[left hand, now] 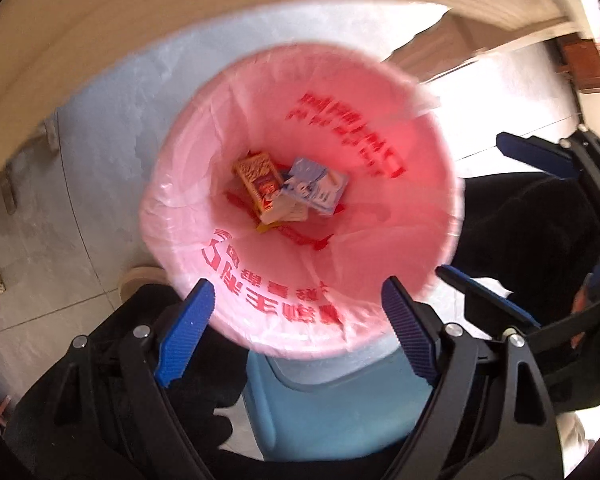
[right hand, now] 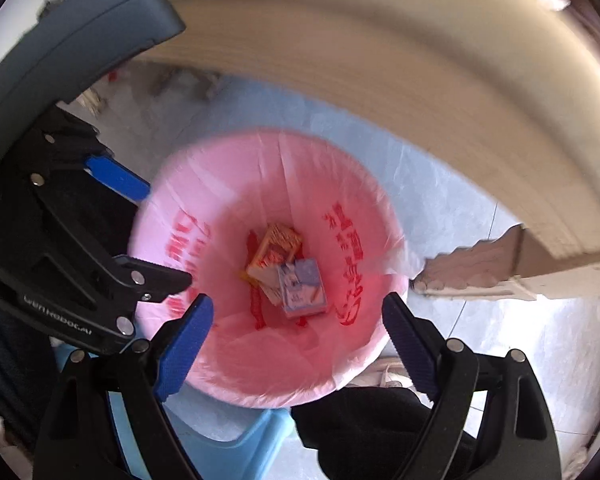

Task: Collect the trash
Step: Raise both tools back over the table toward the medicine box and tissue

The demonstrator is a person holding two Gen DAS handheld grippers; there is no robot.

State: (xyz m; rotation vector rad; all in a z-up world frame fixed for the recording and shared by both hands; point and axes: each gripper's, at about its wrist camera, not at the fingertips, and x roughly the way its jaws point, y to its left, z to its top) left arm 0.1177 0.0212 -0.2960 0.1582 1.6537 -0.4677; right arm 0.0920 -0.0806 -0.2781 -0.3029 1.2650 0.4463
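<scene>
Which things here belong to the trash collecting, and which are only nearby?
Job:
- bin with pink liner
- orange packet inside
- pale blue packet inside
- left gripper, open
- right gripper, open

Only nearby:
- blue plastic stool
- white shoe
- beige furniture edge

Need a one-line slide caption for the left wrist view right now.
Open left gripper above pink-lined bin holding an orange carton and a blue carton.
</scene>
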